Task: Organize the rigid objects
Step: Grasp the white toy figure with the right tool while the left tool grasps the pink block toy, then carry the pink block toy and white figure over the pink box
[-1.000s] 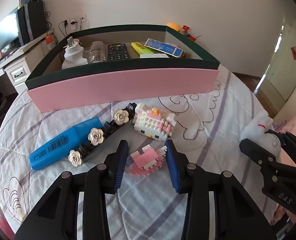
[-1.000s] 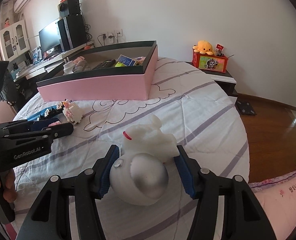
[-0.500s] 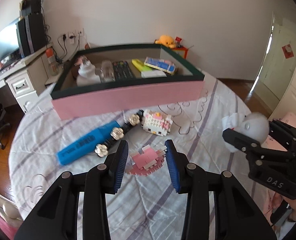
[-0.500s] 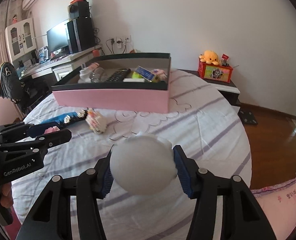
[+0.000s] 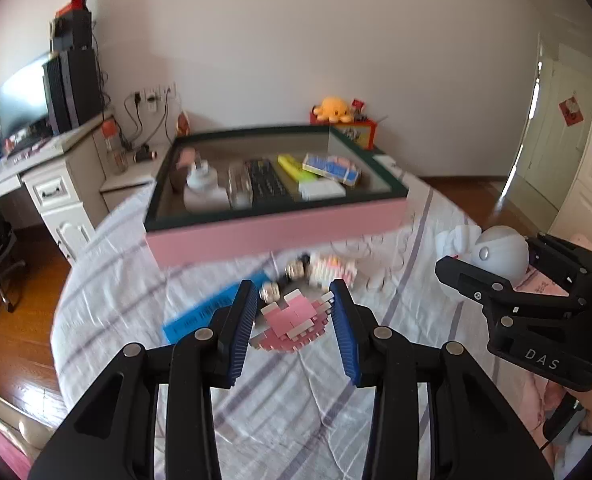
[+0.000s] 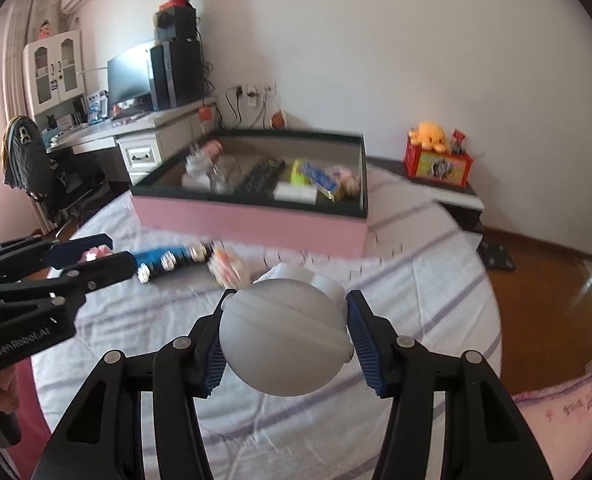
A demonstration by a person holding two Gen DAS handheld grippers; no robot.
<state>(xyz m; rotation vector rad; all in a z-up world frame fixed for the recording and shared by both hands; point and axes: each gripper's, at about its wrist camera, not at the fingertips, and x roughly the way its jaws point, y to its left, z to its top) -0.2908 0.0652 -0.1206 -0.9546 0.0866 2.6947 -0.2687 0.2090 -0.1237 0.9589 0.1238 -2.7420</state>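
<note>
I have a load in each hand, both lifted clear of the bed (image 5: pixel 256 408). My left gripper (image 5: pixel 294 316) has its jaws drawn fairly narrow around a pink brick heart (image 5: pixel 294 326); the blue pads sit at its two sides, but with the blur I cannot see how firm the contact is. My right gripper (image 6: pixel 286 336) has its jaws about half open, clamped on a white round toy (image 6: pixel 284 340), pads against its flanks.

The pink box (image 6: pixel 256 220) sits ahead on the bed, with a remote control (image 5: pixel 268 184) and other bits inside. In front of it on the sheet lie a blue marker (image 5: pixel 212 312), a flowered hair clip (image 6: pixel 176 260) and a small brick figure (image 5: pixel 332 270).

My worries:
- The toy is smooth and curved, so I judge it could roll or squirt out of the pads if I tip the wrist on the way over.
- The heart is built of small bricks; too hard a squeeze might pop pieces off.
- Both grippers are near each other and heading for the same box, so they could knock together at the rim.
- Coming in low could catch the box wall and shove it.
</note>
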